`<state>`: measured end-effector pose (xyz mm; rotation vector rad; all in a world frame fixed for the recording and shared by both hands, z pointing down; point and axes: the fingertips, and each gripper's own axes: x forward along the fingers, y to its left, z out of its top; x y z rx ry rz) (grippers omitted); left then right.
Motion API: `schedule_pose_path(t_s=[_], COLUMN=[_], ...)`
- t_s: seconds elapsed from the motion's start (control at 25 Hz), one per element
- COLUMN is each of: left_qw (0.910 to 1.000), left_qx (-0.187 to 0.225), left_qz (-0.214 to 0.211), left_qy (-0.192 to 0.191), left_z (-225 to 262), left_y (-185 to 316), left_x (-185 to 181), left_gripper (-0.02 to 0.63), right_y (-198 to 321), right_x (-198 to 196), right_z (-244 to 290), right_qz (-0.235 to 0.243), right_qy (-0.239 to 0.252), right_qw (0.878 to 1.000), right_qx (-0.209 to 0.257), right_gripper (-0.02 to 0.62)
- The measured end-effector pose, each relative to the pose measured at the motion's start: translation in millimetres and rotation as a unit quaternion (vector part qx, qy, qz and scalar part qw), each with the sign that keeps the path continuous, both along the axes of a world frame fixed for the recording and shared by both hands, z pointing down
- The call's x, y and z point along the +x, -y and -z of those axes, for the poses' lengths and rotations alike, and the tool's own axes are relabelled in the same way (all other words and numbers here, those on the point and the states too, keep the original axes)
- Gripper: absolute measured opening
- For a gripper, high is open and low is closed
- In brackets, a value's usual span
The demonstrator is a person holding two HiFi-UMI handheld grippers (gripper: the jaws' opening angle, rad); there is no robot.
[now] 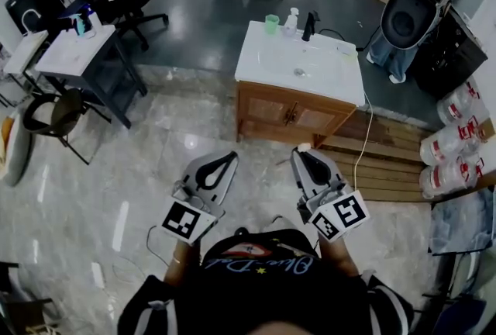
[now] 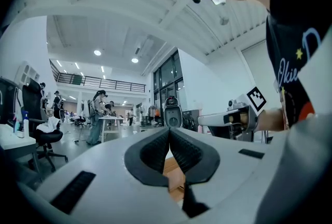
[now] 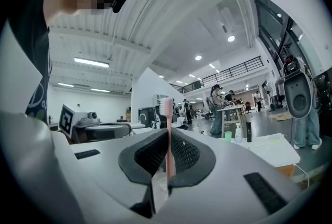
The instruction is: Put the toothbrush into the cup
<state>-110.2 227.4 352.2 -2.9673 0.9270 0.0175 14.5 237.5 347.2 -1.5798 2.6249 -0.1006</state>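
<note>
Pink plastic is my worry. My left tongs [image 2: 169, 132] sit closed on nothing. My right tongs [image 3: 167, 137] are clamped on the toothbrush [image 3: 166, 108], its head standing beyond the tips, so it could pivot or slip. The green cup [image 3: 227, 136] stands well ahead of both tongs and looks light enough to tip.
</note>
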Motion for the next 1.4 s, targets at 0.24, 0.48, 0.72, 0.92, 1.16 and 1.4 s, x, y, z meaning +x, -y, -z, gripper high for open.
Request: schedule_pose_path(t_s=[0.24,0.48,0.72,0.92,1.16,1.4], left_qw=[1.0,0.9996,0.9978,0.9965,0.9967,0.9966], left_qx=[-0.005,-0.008,-0.006,-0.011,-0.003,-0.001], left_qz=[0.001,0.028,0.065,0.08,0.078,0.076], left_qy=[-0.004,0.001,0.013,0.021,0.023,0.031], left_z=[-8,-11,-13,-16,-14,-14], left_y=[6,20,45,74,118,158], left_x=[-5,-16,-21,-10,16,46], left_gripper=[-0.002,-0.002,-0.002,-0.002,-0.002,-0.002], right_y=[8,38,72,105,150,189], right_x=[3,2,4,15,40,71], right_z=[-5,-10,-14,-18,-20,-20], right_qz=[-0.015,-0.008,0.016,0.029,0.03,0.028], right_qy=[-0.003,-0.004,0.007,0.014,0.021,0.027], right_qw=[1.0,1.0,1.0,0.999,0.999,0.999], right_qx=[-0.004,0.001,0.003,0.0,0.001,0.004], right_gripper=[0.011,0.011,0.011,0.011,0.011,0.011])
